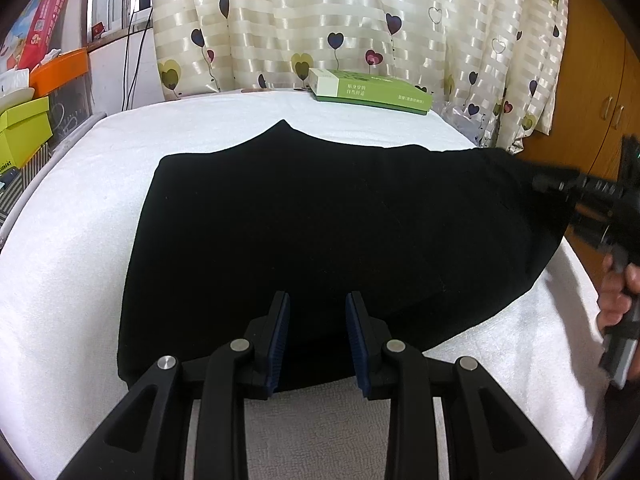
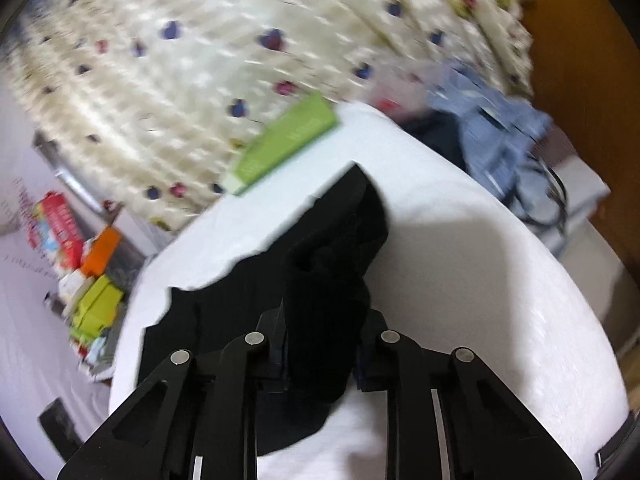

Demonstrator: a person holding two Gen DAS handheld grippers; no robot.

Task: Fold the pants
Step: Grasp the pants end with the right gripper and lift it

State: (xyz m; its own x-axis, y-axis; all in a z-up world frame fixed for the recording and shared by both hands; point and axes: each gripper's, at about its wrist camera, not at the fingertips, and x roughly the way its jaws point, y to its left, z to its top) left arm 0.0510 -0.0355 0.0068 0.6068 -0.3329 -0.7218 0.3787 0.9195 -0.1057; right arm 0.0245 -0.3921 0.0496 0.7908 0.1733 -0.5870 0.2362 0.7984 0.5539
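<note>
Left gripper (image 1: pixel 318 320) sits low over the near edge of the black fabric pants (image 1: pixel 320 220), jaws parted w/ a clear gap, blue pads (image 1: pixel 280 340) showing, nothing between them. Pants lie spread flat just ahead of and under those jaws, on a white towel-like table cover (image 1: pixel 80 220).

Right gripper (image 2: pixel 322 344) is tilted, its view rolled and motion-blurred; jaws closed on a bunched fold of the pants (image 2: pixel 328 280), cloth lifted and draping forward from between them. In the left wrist view that gripper (image 1: pixel 560 184) enters from the right at the pants' far right corner, a person's hand (image 1: pixel 616 292) wrapped round its handle.

Beyond the pants, far side of the table, a flat green and white box (image 1: pixel 372 90) lies; it has printed writing, too small to read. Behind it hangs a cream striped curtain w/ heart print (image 1: pixel 320 20). Far left of the jaws: a lime-green carton (image 1: pixel 24 132), an orange box (image 1: pixel 60 68), a red printed package (image 1: pixel 44 20), text unreadable.
</note>
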